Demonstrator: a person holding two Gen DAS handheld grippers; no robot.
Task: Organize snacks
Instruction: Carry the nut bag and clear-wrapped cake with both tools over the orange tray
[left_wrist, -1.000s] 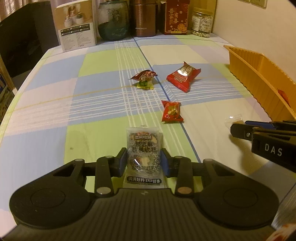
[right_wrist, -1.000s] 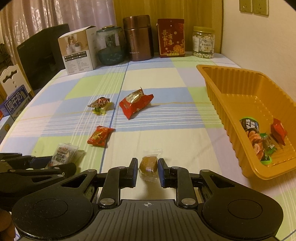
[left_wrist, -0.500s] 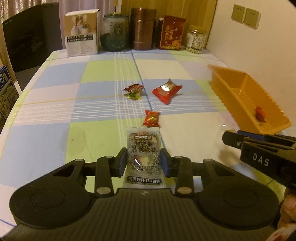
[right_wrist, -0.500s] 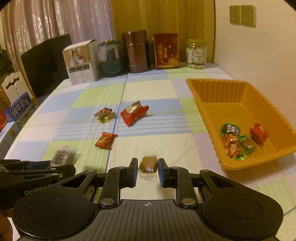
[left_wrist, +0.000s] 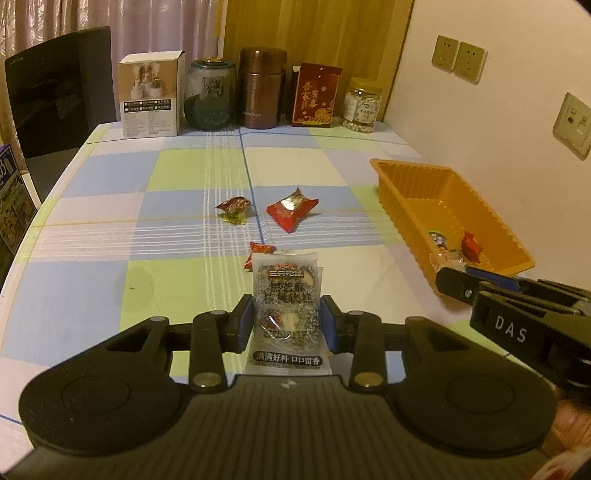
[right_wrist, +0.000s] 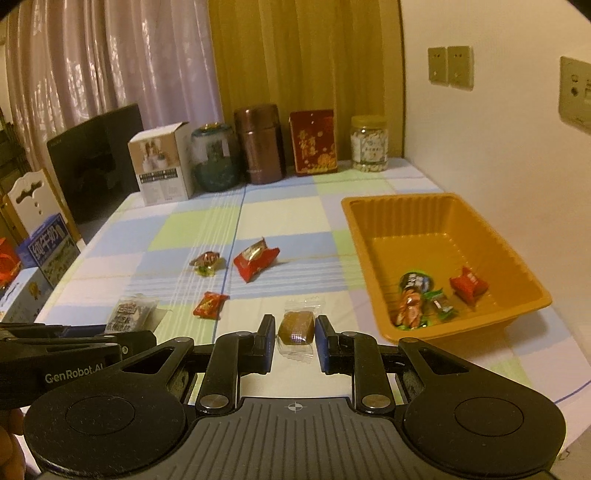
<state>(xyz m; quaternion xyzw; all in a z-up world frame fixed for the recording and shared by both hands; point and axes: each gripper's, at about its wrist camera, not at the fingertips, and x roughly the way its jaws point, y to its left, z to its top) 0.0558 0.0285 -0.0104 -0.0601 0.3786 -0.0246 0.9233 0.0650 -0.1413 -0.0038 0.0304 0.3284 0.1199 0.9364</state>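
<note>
Crinkly sesame packet (left_wrist: 286, 310), ribbed orange tray (left_wrist: 495, 221)

Checked tablecloth (right_wrist: 295, 206) bears orange tray (right_wrist: 380, 236) and loose snacks (right_wrist: 255, 258).

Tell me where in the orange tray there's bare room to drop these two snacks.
The orange tray is bare across its far half, toward the jars, and along its left wall. Its near end is crowded: the round-label snack, green wrapper and small red packet cluster there.
</note>
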